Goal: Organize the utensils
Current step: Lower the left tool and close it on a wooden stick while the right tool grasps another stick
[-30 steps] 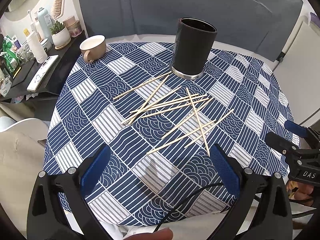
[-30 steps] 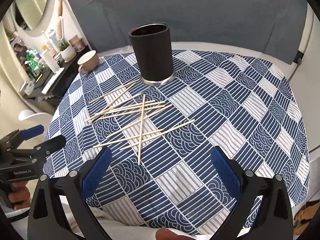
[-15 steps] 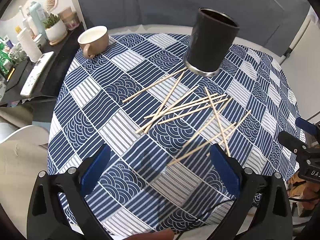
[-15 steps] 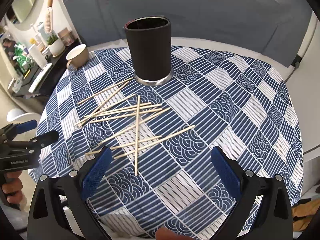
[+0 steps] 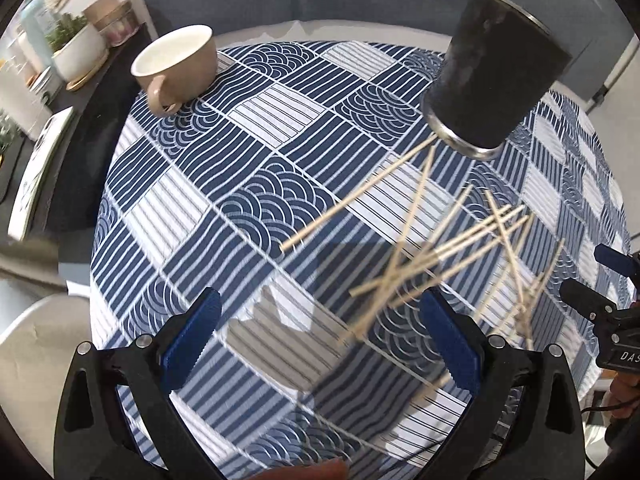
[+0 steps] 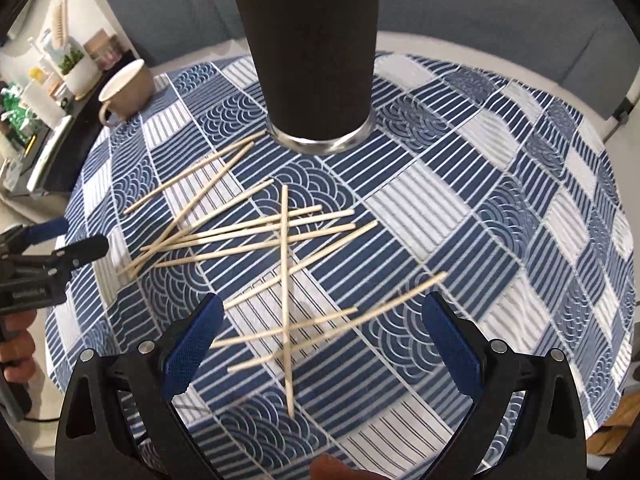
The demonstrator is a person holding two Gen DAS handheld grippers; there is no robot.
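Observation:
Several wooden chopsticks (image 6: 256, 236) lie scattered and crossed on the blue-and-white patterned tablecloth (image 6: 500, 216); they also show in the left wrist view (image 5: 440, 248). A black cylindrical holder (image 6: 312, 60) with a metal base stands upright behind them, also in the left wrist view (image 5: 496, 76). My left gripper (image 5: 320, 336) is open and empty, low over the cloth at the left end of the pile. My right gripper (image 6: 320, 336) is open and empty, above the near chopsticks. Each gripper shows at the edge of the other's view: the right gripper (image 5: 600, 280), the left gripper (image 6: 60, 240).
A beige cup (image 5: 176, 68) stands at the table's back left, also in the right wrist view (image 6: 124, 92). A dark side shelf (image 5: 60, 92) with a potted plant, bottles and a remote is left of the table. A grey sofa back (image 6: 480, 0) rises behind.
Both grippers have moved forward and down toward the chopsticks; the left one also swung left, so the pile now sits to its right. Both stay open. The chopsticks have not moved.

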